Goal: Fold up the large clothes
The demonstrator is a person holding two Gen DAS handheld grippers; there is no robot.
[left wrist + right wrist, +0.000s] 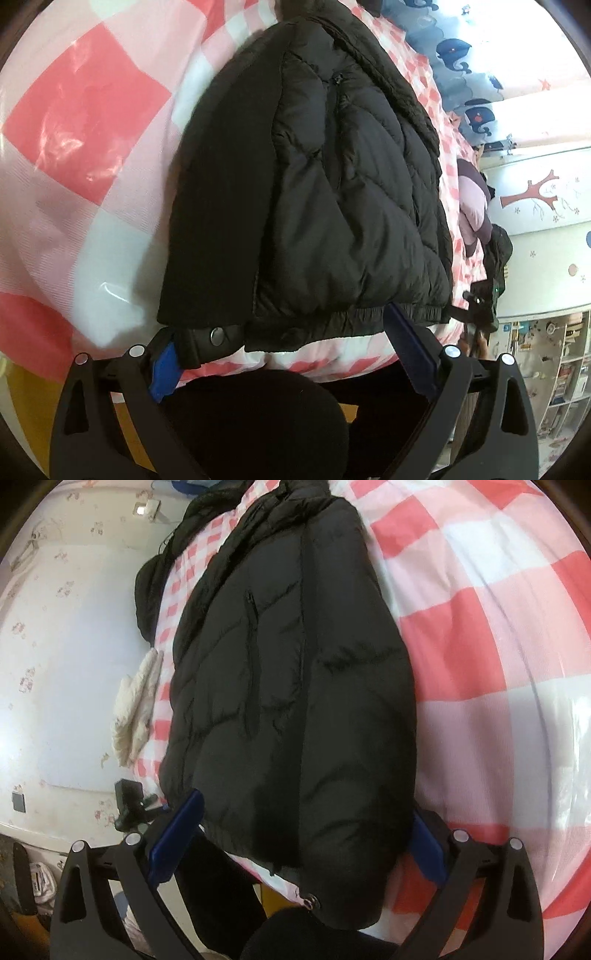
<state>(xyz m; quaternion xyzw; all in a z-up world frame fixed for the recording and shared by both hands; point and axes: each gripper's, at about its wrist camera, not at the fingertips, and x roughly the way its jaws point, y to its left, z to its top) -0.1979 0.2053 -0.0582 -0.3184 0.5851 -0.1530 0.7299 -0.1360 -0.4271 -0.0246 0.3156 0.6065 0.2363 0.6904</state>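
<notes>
A black puffer jacket (pixel 332 192) lies flat on the pink, red and white checked bedspread (pixel 85 140), sleeves folded in over the body. My left gripper (pixel 284 360) stands open at the jacket's elastic hem; its left blue pad (pixel 164 373) is against a sleeve cuff with a snap button (pixel 216 336). In the right wrist view the same jacket (pixel 295 686) fills the middle. My right gripper (pixel 301 842) is open wide, its fingers straddling the near hem and the other cuff's snap (pixel 314 901).
A lilac garment (pixel 472 206) and a dark one (pixel 498 251) lie at the bed's edge. A cream garment (pixel 136 709) and another dark piece (pixel 151 590) lie along the wall side. Shelves (pixel 554 376) stand beyond. A person's dark-clothed leg (pixel 258 424) is below the grippers.
</notes>
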